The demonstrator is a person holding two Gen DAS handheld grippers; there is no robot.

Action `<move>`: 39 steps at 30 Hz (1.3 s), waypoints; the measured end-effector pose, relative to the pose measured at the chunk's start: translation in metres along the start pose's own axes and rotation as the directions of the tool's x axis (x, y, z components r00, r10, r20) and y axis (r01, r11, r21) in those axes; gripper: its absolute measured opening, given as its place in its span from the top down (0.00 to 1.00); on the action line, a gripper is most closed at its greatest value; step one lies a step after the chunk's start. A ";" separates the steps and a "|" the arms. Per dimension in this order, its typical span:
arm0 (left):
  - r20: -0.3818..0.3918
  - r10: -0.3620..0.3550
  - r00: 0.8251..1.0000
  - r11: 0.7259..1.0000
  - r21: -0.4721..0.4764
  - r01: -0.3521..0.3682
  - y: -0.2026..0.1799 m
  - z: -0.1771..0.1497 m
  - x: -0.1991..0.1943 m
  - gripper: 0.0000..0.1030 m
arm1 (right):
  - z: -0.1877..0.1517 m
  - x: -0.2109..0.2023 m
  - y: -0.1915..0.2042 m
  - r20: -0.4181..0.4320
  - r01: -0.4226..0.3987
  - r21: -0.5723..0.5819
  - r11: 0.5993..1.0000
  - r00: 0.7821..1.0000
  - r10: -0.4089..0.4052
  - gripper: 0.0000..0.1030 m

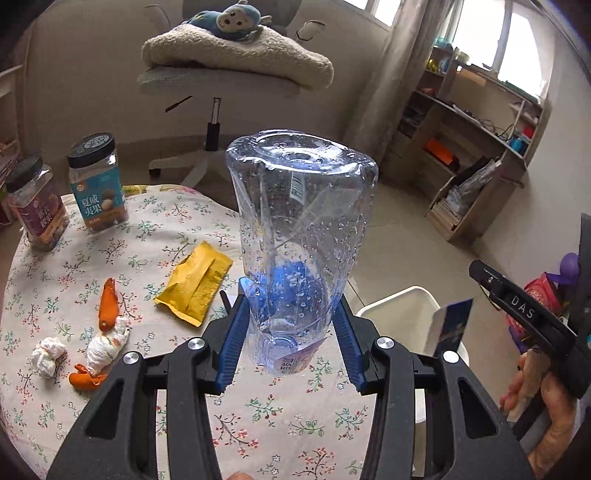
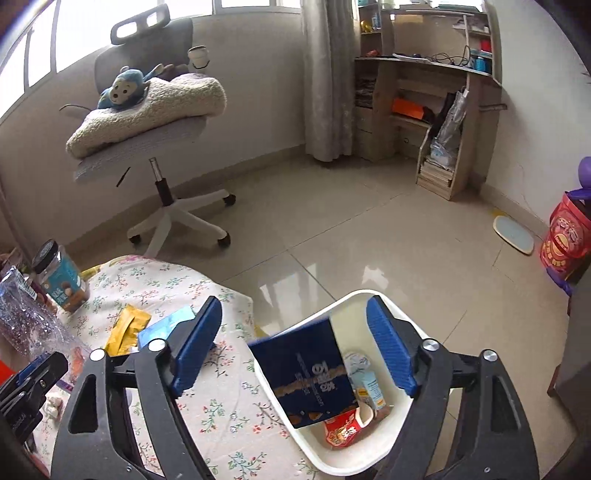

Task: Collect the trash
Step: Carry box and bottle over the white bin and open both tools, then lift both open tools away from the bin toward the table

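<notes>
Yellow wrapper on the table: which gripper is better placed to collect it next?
Right. The right gripper is open and empty, the blue box dropping into the bin; the left gripper holds the bottle.

We see two black-lidded snack jars, one teal-labelled (image 1: 96, 181) and one purple-labelled (image 1: 35, 206), standing side by side at the far left edge of the floral-clothed tabletop (image 1: 258, 417). Beyond the far edge we note an office chair (image 2: 162, 155) on the tiled floor, bearing a folded cream blanket (image 1: 236, 51) topped by a blue plush monkey (image 1: 225, 20). A wooden shelf unit (image 2: 432, 96) fills the far corner beside the curtain (image 2: 328, 77).
</notes>
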State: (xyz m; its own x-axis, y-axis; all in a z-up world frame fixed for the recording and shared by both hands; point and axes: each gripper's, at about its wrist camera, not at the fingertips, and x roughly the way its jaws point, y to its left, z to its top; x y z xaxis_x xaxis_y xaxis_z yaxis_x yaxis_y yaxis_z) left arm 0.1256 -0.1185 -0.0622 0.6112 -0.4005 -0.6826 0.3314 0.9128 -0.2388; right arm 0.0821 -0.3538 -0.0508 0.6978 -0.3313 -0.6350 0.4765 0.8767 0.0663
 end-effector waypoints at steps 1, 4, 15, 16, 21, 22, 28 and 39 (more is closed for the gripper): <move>-0.004 -0.011 1.000 1.000 0.007 0.011 -0.008 0.000 0.005 0.55 | 0.001 -0.001 -0.007 0.011 0.017 0.007 1.000 1.000 -0.017 0.16; -0.019 -0.040 0.999 0.999 0.028 0.041 -0.030 -0.001 0.018 0.55 | 0.004 -0.003 -0.028 0.036 0.066 0.021 0.998 0.997 -0.067 0.12; -0.102 -0.137 0.985 0.985 0.094 0.147 -0.110 -0.016 0.065 0.55 | 0.010 -0.011 -0.094 0.077 0.164 0.108 0.980 0.982 -0.173 0.08; -0.106 -0.145 0.984 0.983 0.100 0.155 -0.117 -0.018 0.068 0.55 | 0.011 -0.012 -0.098 0.077 0.167 0.118 0.979 0.981 -0.177 0.08; -0.159 -0.225 0.961 0.970 0.060 0.237 -0.142 -0.026 0.087 0.54 | 0.011 -0.017 -0.116 0.089 0.188 0.163 0.968 0.975 -0.204 0.08; -0.167 -0.237 0.957 0.967 0.058 0.250 -0.146 -0.026 0.090 0.53 | 0.011 -0.018 -0.119 0.092 0.191 0.171 0.967 0.974 -0.209 0.08; -0.168 -0.224 0.960 0.965 0.097 0.243 -0.155 -0.017 0.085 0.36 | 0.010 -0.022 -0.124 0.103 0.210 0.193 0.959 0.967 -0.232 0.07; -0.039 -0.005 0.999 0.997 0.079 0.008 -0.094 0.008 0.045 0.23 | -0.006 -0.029 -0.065 0.131 0.242 0.093 0.966 0.959 -0.252 0.07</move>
State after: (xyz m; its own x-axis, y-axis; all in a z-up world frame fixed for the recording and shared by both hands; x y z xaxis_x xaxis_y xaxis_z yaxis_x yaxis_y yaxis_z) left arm 0.1277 -0.2226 -0.0655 0.5811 -0.4016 -0.7079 0.3921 0.9003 -0.1888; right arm 0.0277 -0.3995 -0.0416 0.6188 -0.5845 -0.5248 0.6785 0.7344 -0.0179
